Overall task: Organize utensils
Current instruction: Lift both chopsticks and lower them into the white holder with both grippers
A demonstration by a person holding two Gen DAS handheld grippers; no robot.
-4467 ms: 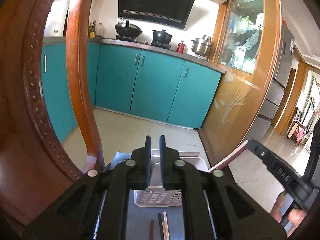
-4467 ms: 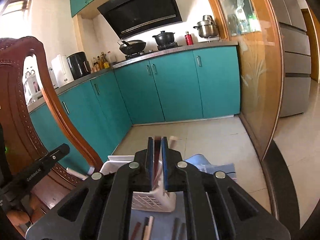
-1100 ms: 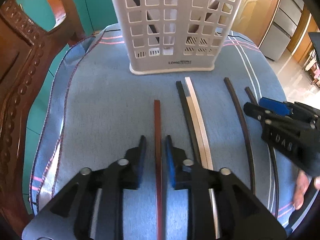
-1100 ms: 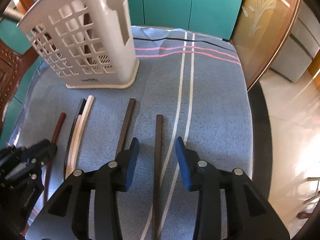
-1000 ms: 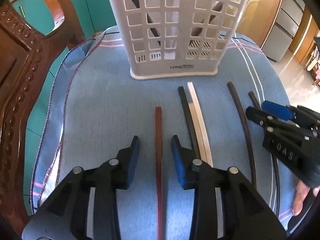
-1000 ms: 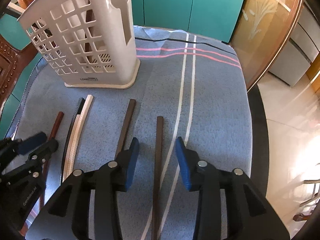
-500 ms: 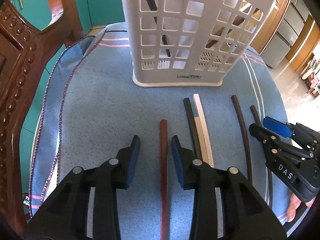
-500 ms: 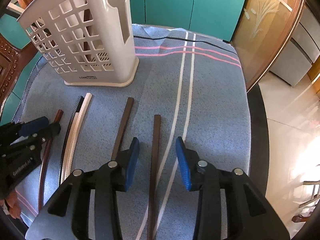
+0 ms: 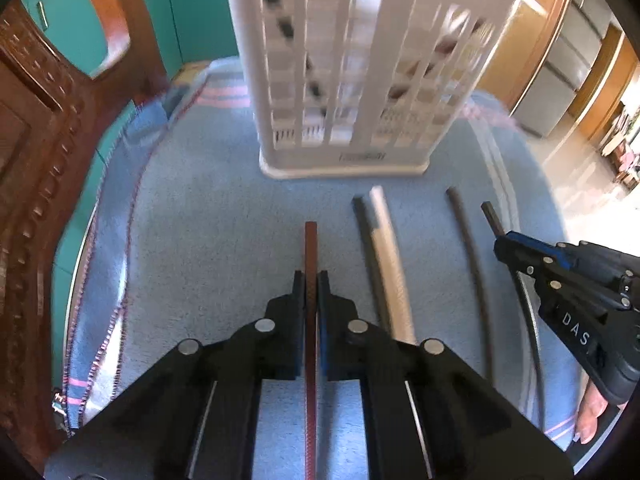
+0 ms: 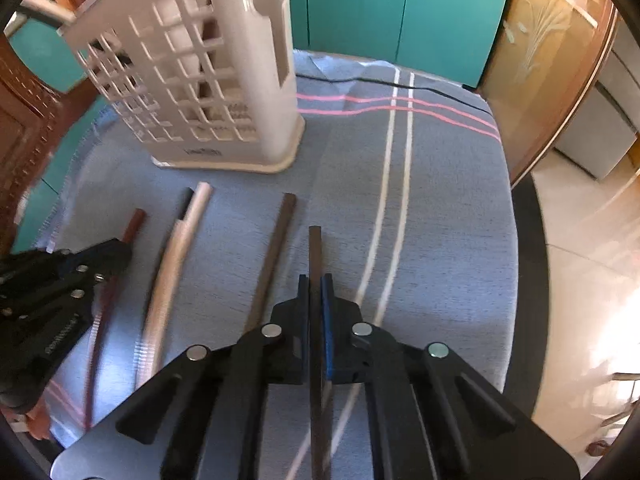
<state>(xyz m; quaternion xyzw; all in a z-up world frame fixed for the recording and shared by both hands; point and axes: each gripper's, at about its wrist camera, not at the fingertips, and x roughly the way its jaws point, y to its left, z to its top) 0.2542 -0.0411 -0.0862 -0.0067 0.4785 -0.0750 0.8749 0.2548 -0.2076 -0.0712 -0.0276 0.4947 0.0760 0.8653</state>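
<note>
Several chopsticks lie side by side on a blue cloth (image 9: 192, 240) in front of a white slotted utensil basket (image 9: 360, 80). My left gripper (image 9: 310, 280) is shut on the red-brown chopstick (image 9: 311, 240), the leftmost one. My right gripper (image 10: 315, 282) is shut on the dark brown chopstick (image 10: 315, 248), the rightmost one. Between them lie a black chopstick (image 9: 366, 232), a pale one (image 9: 390, 248) and another dark one (image 9: 470, 248). The basket (image 10: 200, 80) holds a few sticks.
A carved wooden chair back (image 9: 36, 160) stands at the left. The cloth (image 10: 440, 200) ends at the table edge on the right, with floor beyond. Teal cabinets (image 10: 380, 12) stand behind the table.
Both grippers were open astride their chopsticks half a second ago; now both have closed on them. Both have also moved slightly forward toward the basket.
</note>
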